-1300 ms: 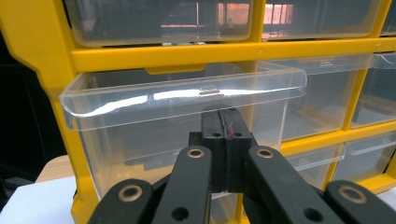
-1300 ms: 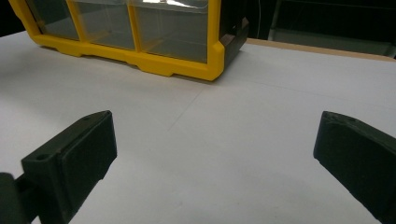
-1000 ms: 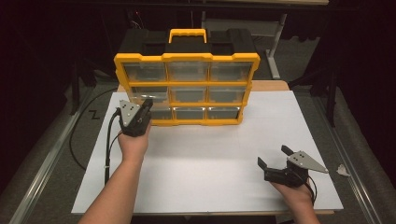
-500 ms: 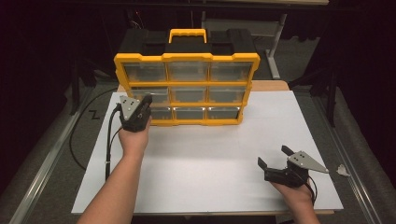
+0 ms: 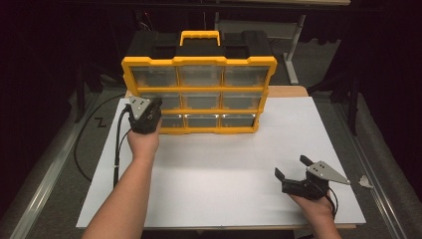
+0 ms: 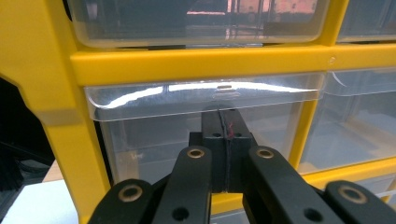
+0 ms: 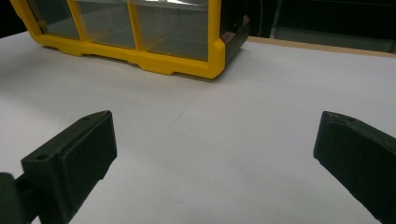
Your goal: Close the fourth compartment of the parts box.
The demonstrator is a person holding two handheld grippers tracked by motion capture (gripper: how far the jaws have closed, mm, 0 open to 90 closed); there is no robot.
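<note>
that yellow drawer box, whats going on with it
A person works at a white table with a gripper in each hand. The left gripper is shut, its tips up against the clear front of a drawer in the left column of the yellow organizer; whether it actually grips the lip is hard to tell. The right gripper rests open on the table, well away from the organizer.

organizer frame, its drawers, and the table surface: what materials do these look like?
Organizer frame: looks like moulded plastic, yellow, semi-gloss, with rounded edges and soft highlights in the left gripper view.
Drawers: clear glossy plastic; you can see through them, and the lip shows bright glare.
Table surface: matte white, no glare; could be paper or laminate, hard to tell.
</note>
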